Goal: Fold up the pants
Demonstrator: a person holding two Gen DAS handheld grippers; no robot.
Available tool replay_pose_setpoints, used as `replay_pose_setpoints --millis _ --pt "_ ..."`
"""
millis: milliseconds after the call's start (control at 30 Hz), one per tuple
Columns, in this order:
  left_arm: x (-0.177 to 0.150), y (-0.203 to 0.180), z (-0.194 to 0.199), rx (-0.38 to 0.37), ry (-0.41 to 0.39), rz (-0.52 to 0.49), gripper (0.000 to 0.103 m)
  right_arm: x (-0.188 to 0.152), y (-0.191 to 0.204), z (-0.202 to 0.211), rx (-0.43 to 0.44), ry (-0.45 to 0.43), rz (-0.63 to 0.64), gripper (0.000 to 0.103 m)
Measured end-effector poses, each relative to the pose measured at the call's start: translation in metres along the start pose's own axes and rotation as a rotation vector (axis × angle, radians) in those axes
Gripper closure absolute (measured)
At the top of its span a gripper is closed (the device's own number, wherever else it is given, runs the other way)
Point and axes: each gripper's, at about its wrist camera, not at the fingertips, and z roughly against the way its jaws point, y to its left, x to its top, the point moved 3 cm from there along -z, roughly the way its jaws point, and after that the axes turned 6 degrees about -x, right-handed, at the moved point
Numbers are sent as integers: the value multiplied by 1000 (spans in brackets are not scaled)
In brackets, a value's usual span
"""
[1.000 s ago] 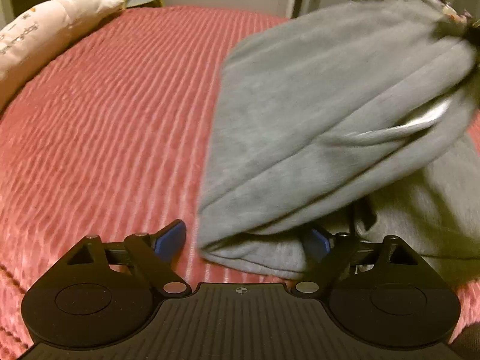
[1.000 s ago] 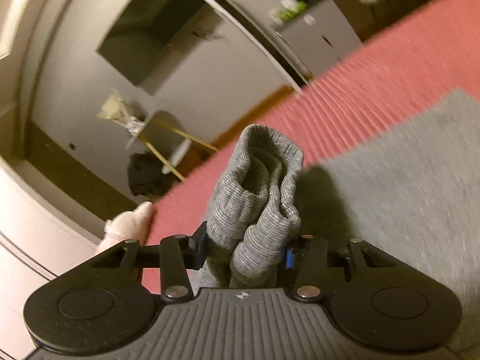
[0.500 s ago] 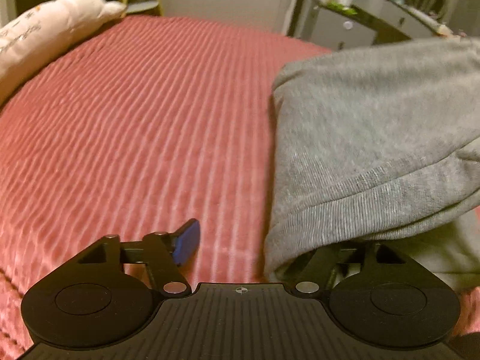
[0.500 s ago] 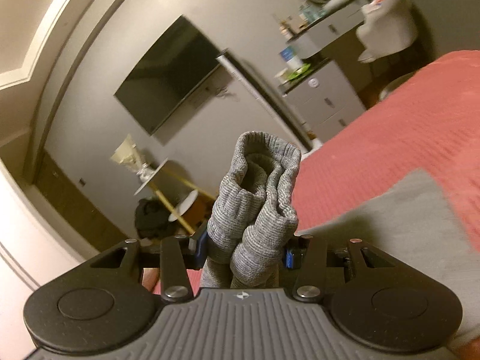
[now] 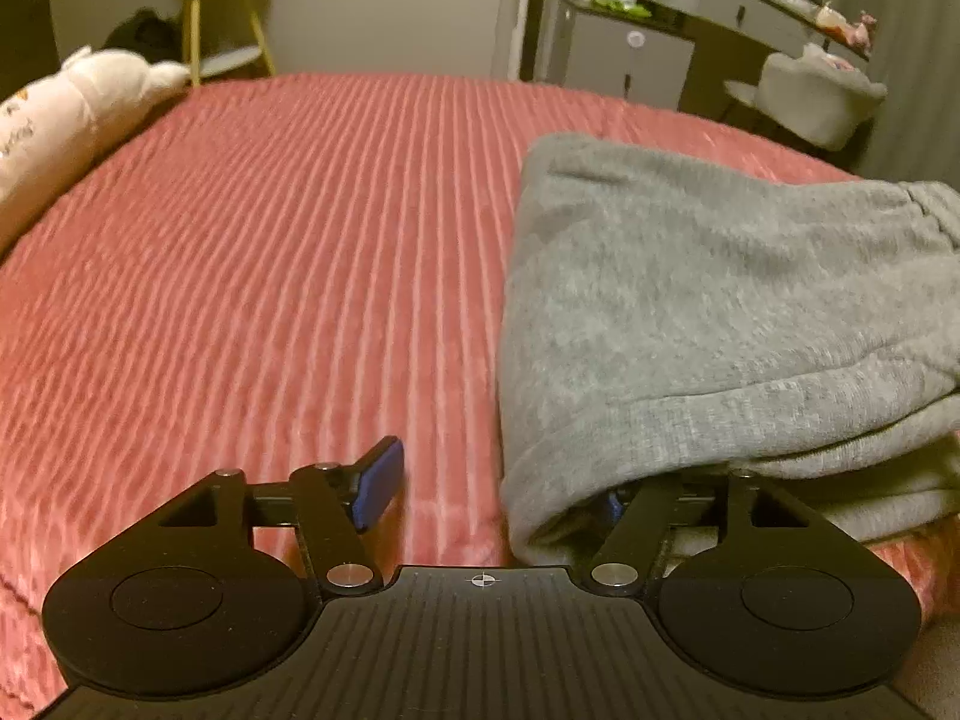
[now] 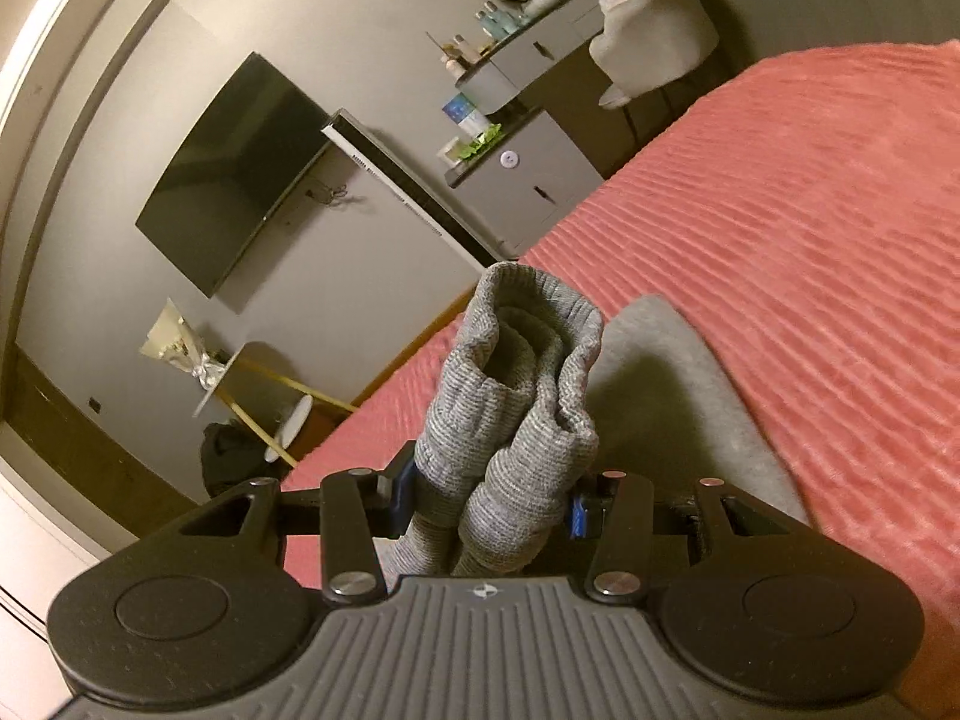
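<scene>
I'm clamping the bunched cuffs of the grey pants in my right tool, folded stack lying on the bed by my open left tool, whose right finger is risking snagging and dragging the fold apart.

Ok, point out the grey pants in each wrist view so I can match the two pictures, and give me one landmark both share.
Left wrist view: the grey pants lie folded on the red bedspread, right half of the picture, hem draped over the right-hand finger.
Right wrist view: a bunched ribbed end of the pants stands at centre, pinched between the jaws; more of the fabric lies flat behind.
Shared landmark: the grey cabinet against the wall.
</scene>
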Motion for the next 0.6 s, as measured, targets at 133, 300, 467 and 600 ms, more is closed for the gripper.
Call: replay_pose_setpoints --millis 133,300,467,600 --pt "-4 4 23 4 15 8 24 -11 -17 -5 -238 29 98 29" --pt "-4 -3 75 -55 -137 -4 15 0 -21 24 -418 -148 214 30" --pt "35 -52 43 52 -268 -235 17 -14 39 10 -255 -153 456 79" --pt "34 -66 -21 9 -177 -217 20 -50 83 -40 -130 -27 592 81"
